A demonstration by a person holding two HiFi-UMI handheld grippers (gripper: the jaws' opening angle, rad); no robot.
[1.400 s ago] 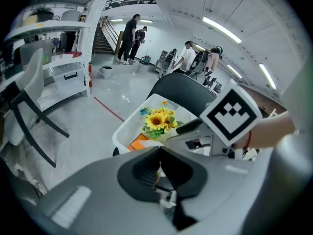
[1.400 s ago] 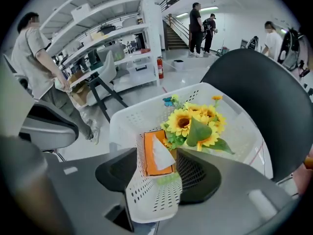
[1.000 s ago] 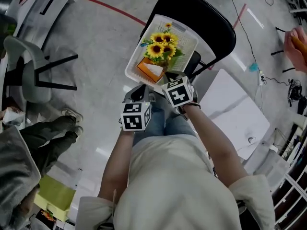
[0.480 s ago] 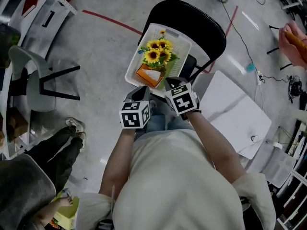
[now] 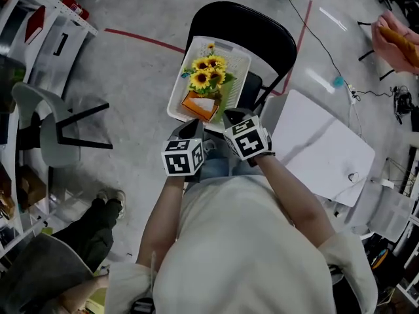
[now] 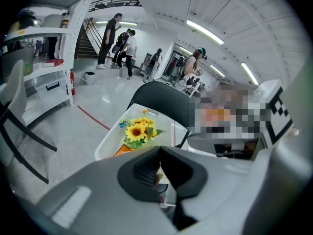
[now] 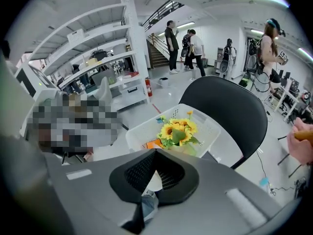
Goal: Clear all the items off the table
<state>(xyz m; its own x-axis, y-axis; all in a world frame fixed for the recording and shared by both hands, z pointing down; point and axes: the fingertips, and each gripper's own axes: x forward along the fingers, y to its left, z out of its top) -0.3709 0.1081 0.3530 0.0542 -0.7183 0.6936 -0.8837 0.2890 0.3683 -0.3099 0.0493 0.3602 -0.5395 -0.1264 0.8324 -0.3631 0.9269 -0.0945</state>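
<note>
Basket over black chair (sunflowers inside); white board beside.

Near rim of basket hidden under left gripper and right gripper, box ahead half behind sunflowers, chair seat mostly covered, hand far right of grippers cut off

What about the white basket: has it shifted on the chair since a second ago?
No. The white basket sits at the same spot on the black chair, at the same angle to the backrest. Only the head view itself has shifted.
</note>
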